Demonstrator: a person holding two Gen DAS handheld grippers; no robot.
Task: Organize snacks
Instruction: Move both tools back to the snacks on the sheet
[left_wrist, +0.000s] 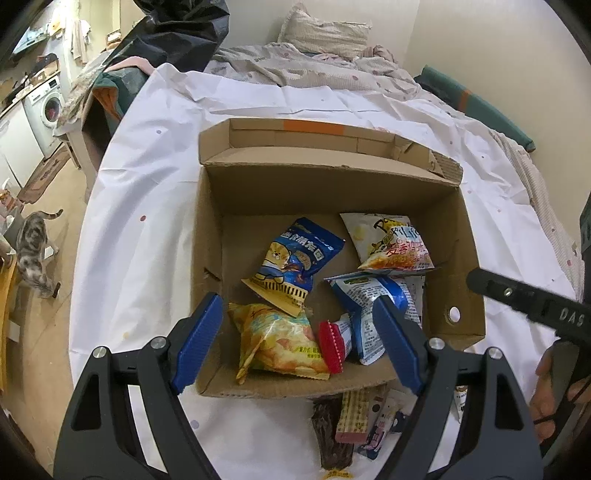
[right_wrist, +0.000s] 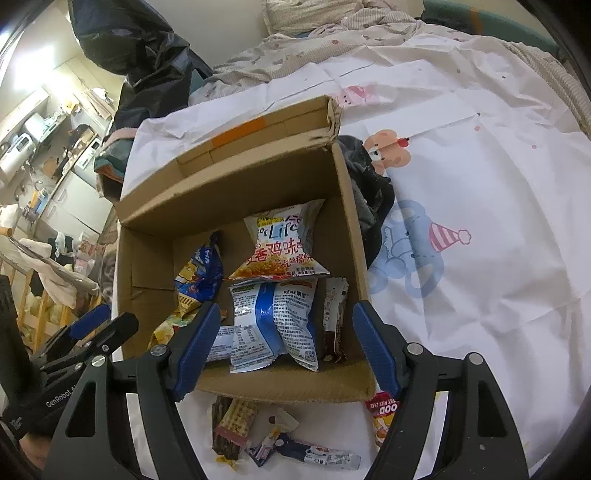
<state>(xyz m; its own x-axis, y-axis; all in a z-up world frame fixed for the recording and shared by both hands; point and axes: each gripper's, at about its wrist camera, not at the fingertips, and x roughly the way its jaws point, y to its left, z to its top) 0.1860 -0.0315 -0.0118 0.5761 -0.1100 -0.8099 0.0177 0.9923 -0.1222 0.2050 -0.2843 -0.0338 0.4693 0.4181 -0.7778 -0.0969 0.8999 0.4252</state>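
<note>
An open cardboard box (left_wrist: 210, 236) stands on a white sheet and holds several snack bags: a blue cat-print bag (left_wrist: 291, 258), a yellow chip bag (left_wrist: 277, 339), a white-orange bag (left_wrist: 391, 240), a blue-white bag (left_wrist: 373, 299) and a red-ended pack (left_wrist: 332, 345). My left gripper (left_wrist: 299, 339) is open and empty above the box's near side. My right gripper (right_wrist: 282, 347) is open and empty over the box (right_wrist: 354, 229), above the blue-white bag (right_wrist: 277, 317). Loose small snacks (left_wrist: 351, 424) lie on the sheet in front of the box, also in the right wrist view (right_wrist: 236, 424).
The white printed sheet (right_wrist: 498, 221) covers a bed with a crumpled quilt and pillow (left_wrist: 325, 33) behind. Dark clothing (right_wrist: 369, 192) lies against the box's right wall. A red snack pack (right_wrist: 382, 410) lies by the box's near right corner. A cat (left_wrist: 33, 251) stands on the floor at left.
</note>
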